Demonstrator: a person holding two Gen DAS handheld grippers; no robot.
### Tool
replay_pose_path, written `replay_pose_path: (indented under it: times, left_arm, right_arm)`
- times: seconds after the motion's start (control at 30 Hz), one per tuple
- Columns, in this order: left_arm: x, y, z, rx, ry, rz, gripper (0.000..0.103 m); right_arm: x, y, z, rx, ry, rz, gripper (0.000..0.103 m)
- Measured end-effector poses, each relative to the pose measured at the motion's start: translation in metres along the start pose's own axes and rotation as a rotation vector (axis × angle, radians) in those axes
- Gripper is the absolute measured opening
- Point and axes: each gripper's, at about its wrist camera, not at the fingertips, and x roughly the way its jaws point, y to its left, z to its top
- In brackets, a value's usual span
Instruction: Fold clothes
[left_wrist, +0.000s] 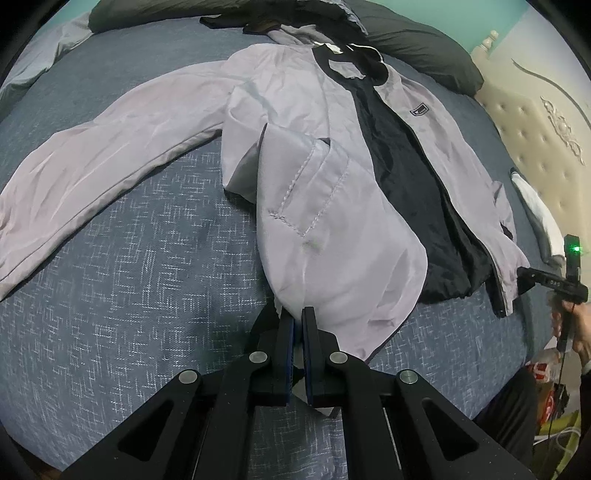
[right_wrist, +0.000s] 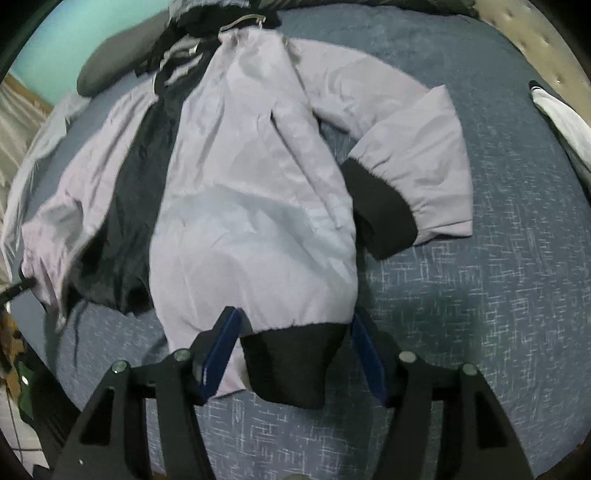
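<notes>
Blue-grey woven bedspread with a pale crosshatch pattern (left_wrist: 122, 280) covers the bed on which all items lie. Nearest in the left wrist view, the left gripper (left_wrist: 297, 321) has its jaws pressed together on the lower hem of the pale lilac zip-front jacket with black lining (left_wrist: 332, 206), pinching a fold of the front panel. In the right wrist view, the right gripper (right_wrist: 291, 328) stands with its jaws spread apart, straddling the jacket's black ribbed waistband (right_wrist: 295, 365) without clamping it; the blue pads (right_wrist: 221, 350) sit either side of the cloth.

The jacket lies face up and unzipped across the middle of the bed, the black lining exposed between the two front panels. One sleeve extends flat to the side in the left wrist view (left_wrist: 92, 173); the other is bent back on itself, its black ribbed cuff (right_wrist: 380, 210) beside the body.

A small dark rectangular chest label (left_wrist: 419, 109) carries pale lettering, too small to read.

Farther back, dark grey pillows (left_wrist: 424, 55) rest at the bed's far edge, beside a cream tufted headboard (left_wrist: 532, 122).
</notes>
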Motion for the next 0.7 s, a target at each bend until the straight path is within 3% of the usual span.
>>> replay_pose_path:
  times: [0.13,0.2,0.43,0.7]
  left_arm:
    - [0.000,0.000,0.001,0.008,0.005,0.001,0.004]
    - [-0.001,-0.002,0.001,0.014,0.008,-0.001,0.004]
    - [-0.010,-0.007,0.005,0.024,-0.001,-0.011,0.004]
    - [-0.027,-0.017,0.010,0.035,-0.025,-0.039,0.004]
  right_arm:
    - [0.002,0.000,-0.004,0.010,0.015,0.036,0.015]
    - [0.001,0.002,-0.006,0.029,0.036,0.067,0.010]
    - [-0.034,0.027,-0.008,0.084,0.054,0.257,0.008]
    - [-0.103,0.050,0.008,0.116,-0.061,0.458,0.008]
